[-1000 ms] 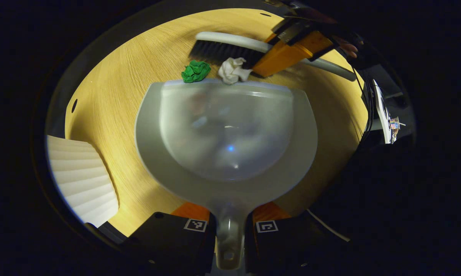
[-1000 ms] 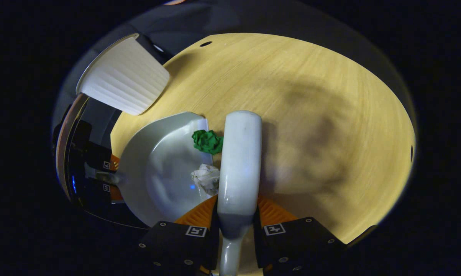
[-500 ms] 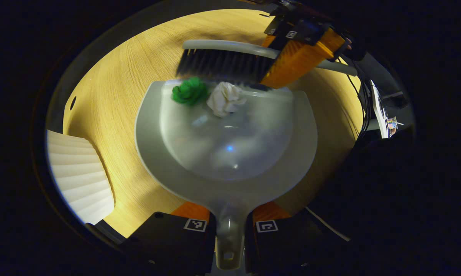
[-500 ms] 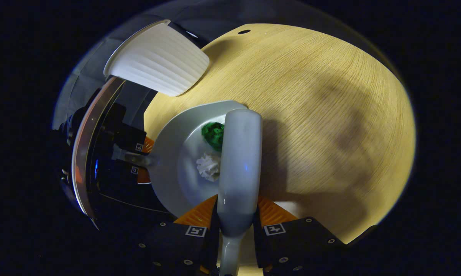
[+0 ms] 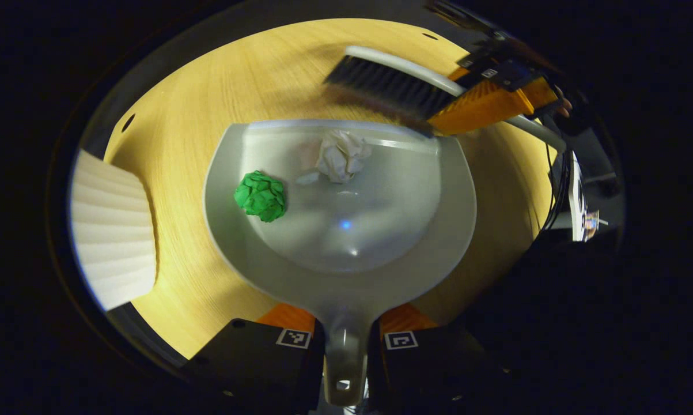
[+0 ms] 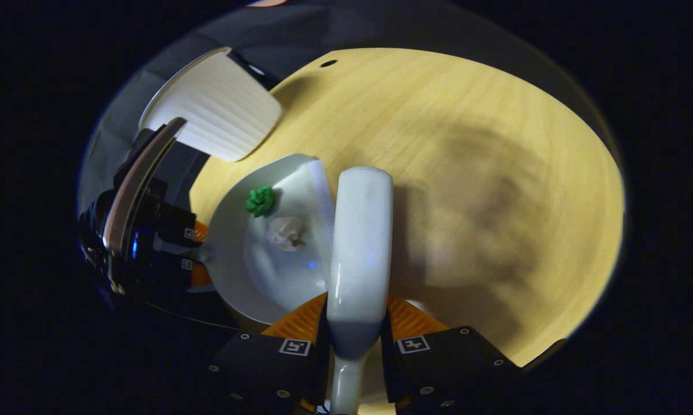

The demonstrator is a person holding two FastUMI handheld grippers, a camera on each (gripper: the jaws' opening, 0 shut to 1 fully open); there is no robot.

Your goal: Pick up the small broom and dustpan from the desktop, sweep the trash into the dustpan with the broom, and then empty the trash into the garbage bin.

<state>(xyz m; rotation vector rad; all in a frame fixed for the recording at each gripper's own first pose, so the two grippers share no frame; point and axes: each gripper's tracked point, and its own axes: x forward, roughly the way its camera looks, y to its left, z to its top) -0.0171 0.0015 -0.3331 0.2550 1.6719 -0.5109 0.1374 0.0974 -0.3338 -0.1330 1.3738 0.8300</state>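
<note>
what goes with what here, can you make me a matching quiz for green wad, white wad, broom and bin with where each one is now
Things:
1. green wad
2. white wad
3. broom
4. bin

Places:
A. lifted above the desk beyond the dustpan's lip
B. in the dustpan, near its open lip
C. at the desk's edge, beside the dustpan
D. in the dustpan, against its side wall

Pairs: 1-D, 2-B, 3-A, 4-C

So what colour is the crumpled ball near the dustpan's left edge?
Green, clearest in the left gripper view.
</note>
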